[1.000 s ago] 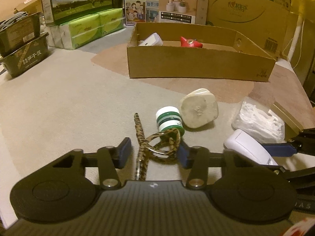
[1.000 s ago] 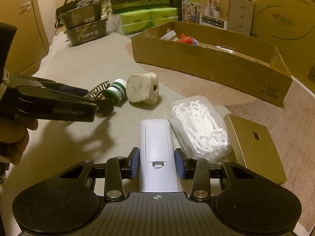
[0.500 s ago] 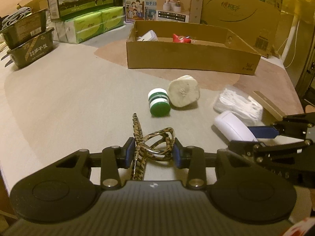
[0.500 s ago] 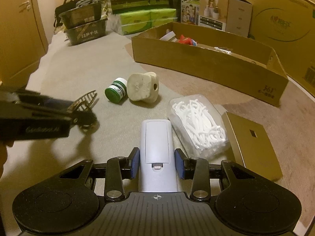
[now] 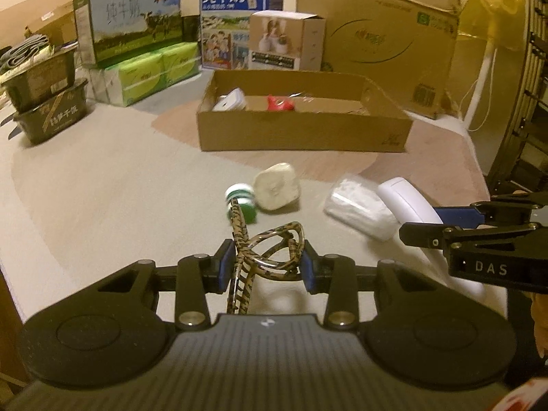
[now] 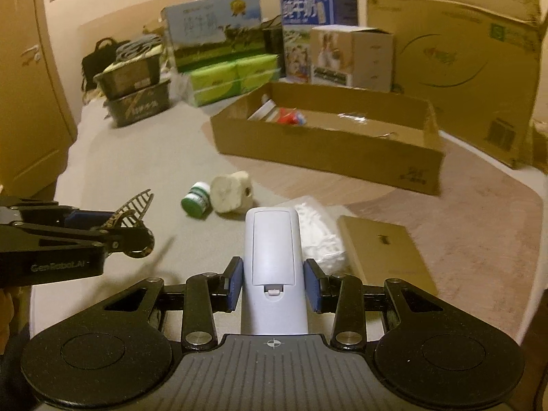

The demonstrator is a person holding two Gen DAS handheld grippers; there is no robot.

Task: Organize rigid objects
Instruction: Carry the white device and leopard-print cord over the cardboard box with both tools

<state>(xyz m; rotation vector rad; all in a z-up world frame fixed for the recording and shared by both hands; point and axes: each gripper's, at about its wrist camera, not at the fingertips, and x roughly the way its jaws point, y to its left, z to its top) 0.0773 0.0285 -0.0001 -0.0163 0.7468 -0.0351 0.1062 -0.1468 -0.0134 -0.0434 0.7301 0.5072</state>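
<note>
My left gripper (image 5: 265,260) is shut on a leopard-print hair claw clip (image 5: 263,257) and holds it above the carpet; it also shows at the left of the right wrist view (image 6: 132,221). My right gripper (image 6: 273,282) is shut on a white remote control (image 6: 273,257), lifted off the floor, which also shows in the left wrist view (image 5: 407,202). A low open cardboard box (image 5: 301,133) stands ahead with a white item (image 5: 227,100) and a red item (image 5: 279,103) inside. A green-and-white bottle (image 5: 241,202) and a cream plug adapter (image 5: 277,186) lie on the carpet.
A clear bag of white floss picks (image 6: 318,229) and a flat gold box (image 6: 383,253) lie at right. Milk cartons (image 5: 130,30), green tissue packs (image 5: 150,72), dark trays (image 5: 48,102) and a large cardboard box (image 5: 383,41) line the back. A wooden door (image 6: 27,85) stands at left.
My left gripper closed on the hair clip and lifted it. My right gripper lifted the remote off the floor. Both views rose and pulled back from the carpet.
</note>
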